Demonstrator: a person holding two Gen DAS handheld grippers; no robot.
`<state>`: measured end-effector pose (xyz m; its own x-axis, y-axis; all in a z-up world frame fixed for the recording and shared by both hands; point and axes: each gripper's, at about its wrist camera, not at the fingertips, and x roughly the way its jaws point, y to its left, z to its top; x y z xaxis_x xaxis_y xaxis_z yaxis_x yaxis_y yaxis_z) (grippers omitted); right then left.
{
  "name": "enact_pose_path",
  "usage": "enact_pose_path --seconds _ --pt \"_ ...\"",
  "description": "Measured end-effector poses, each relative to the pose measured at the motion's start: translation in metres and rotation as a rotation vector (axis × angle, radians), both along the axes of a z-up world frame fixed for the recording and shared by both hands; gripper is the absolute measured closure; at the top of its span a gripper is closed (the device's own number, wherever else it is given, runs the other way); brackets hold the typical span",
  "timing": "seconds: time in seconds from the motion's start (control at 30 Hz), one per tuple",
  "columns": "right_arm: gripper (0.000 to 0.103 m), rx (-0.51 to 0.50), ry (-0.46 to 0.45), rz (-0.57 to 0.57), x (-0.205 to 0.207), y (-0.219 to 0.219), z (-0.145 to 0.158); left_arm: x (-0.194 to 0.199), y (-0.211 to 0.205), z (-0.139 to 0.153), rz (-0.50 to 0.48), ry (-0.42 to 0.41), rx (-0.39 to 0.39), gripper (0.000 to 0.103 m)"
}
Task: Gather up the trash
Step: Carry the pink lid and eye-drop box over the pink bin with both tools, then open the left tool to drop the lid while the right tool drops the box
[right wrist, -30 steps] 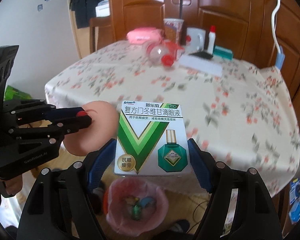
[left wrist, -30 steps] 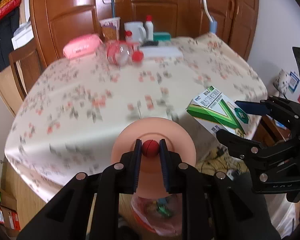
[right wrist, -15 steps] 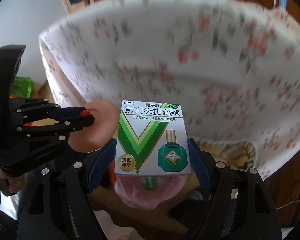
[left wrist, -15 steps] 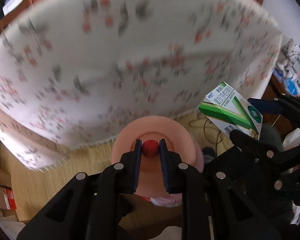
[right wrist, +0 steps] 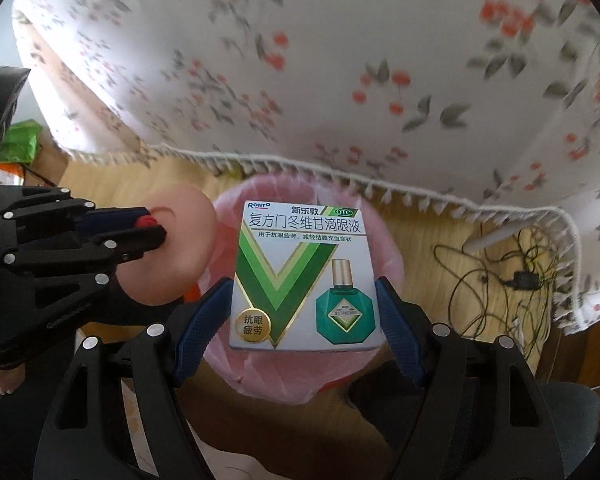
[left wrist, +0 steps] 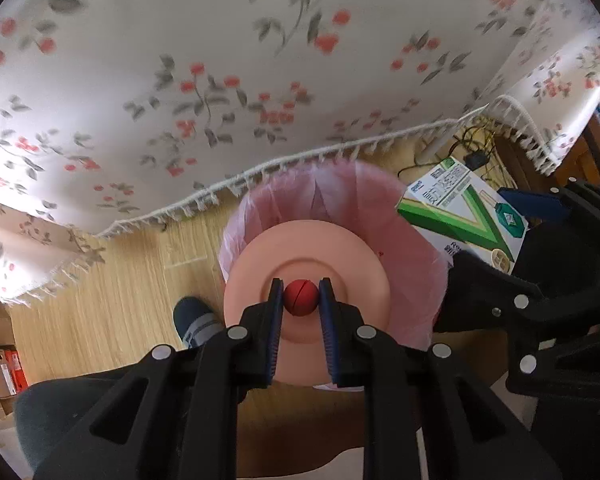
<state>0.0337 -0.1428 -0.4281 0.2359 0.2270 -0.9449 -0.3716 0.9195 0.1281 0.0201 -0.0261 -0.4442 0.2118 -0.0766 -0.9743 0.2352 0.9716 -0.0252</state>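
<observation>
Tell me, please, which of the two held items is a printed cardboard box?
The green-and-white eye-drop box, clamped in the right gripper; the left gripper instead pinches the red knob of a round peach lid.

Green-striped box, pink bin liner

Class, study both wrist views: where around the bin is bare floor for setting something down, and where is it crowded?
Free: the wood floor left of the bin, bordered by the tablecloth fringe and a shoe. Crowded: cables clutter the floor right of the bin; over its mouth hang the pink disc and the box.
</observation>
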Motion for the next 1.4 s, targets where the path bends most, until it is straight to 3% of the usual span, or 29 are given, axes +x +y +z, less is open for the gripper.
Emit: enact_pose_path --seconds 0.43,0.9,1.2,1.4 --pt "0.029 -0.021 0.086 -0.004 0.014 0.001 -0.041 0.019 -0.002 -0.035 0.003 0.071 0.008 0.085" --pt "0.029 -0.027 0.125 0.009 0.015 0.009 -0.060 0.023 0.001 -0.038 0.004 0.072 0.024 0.081" --pt "0.029 -0.016 0.133 0.042 0.014 0.018 -0.065 0.021 0.016 -0.035 0.057 0.068 0.044 0.072" --pt "0.029 -0.011 0.133 0.045 0.014 0.019 -0.068 0.023 0.020 -0.033 0.071 0.063 0.042 0.071"
